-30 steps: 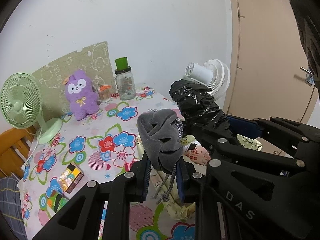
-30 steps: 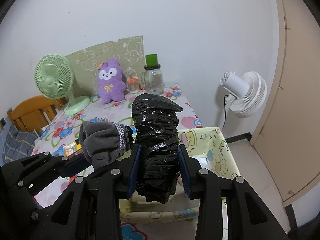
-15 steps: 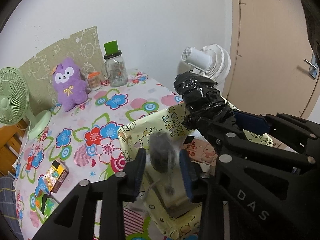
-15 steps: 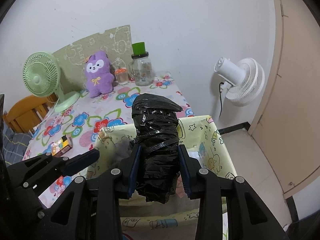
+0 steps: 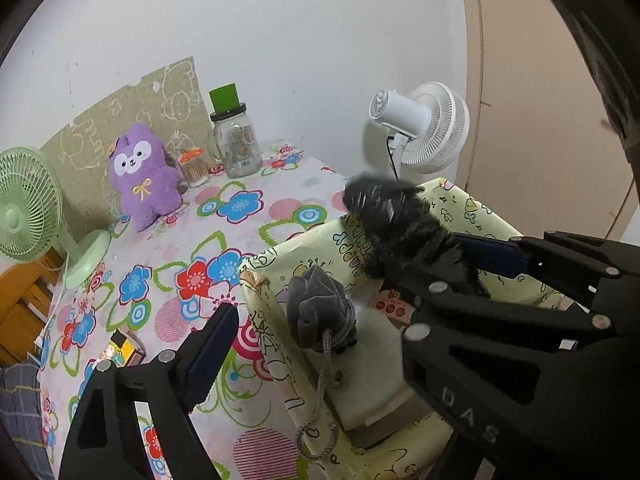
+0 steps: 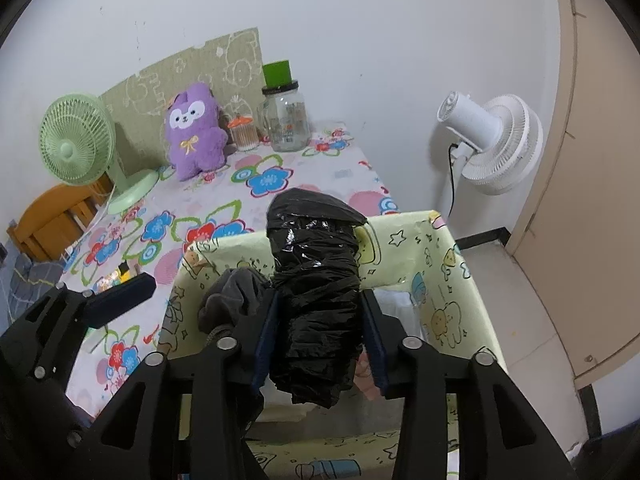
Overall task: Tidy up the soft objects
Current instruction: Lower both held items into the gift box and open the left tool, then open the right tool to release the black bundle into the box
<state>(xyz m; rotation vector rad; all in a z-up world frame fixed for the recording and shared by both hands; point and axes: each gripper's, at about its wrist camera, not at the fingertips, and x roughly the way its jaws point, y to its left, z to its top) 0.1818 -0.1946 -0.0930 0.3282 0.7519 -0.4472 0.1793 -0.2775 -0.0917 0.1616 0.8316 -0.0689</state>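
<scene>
A yellow cartoon-print fabric bin [image 5: 268,292] [image 6: 456,280] stands at the table's near edge. A grey drawstring pouch [image 5: 318,312] [image 6: 234,294] lies inside it at the left, its cord hanging over the wall. My left gripper [image 5: 304,344] is open wide above the bin, touching nothing. My right gripper [image 6: 320,320] is shut on a black plastic-wrapped bundle [image 6: 316,280] [image 5: 400,228], held upright over the bin. A purple plush toy [image 5: 142,176] [image 6: 194,130] sits at the table's back.
A flowered tablecloth [image 5: 224,216] covers the table. At the back stand a green desk fan [image 5: 28,204], a glass jar with a green lid [image 5: 236,136] and a small toothpick jar [image 5: 194,164]. A small box [image 5: 122,350] lies near the front left. A white fan [image 6: 496,144] stands by the door.
My left gripper opened and let go of the grey pouch, which dropped into the bin. The right gripper with the black bundle moved down over the bin.
</scene>
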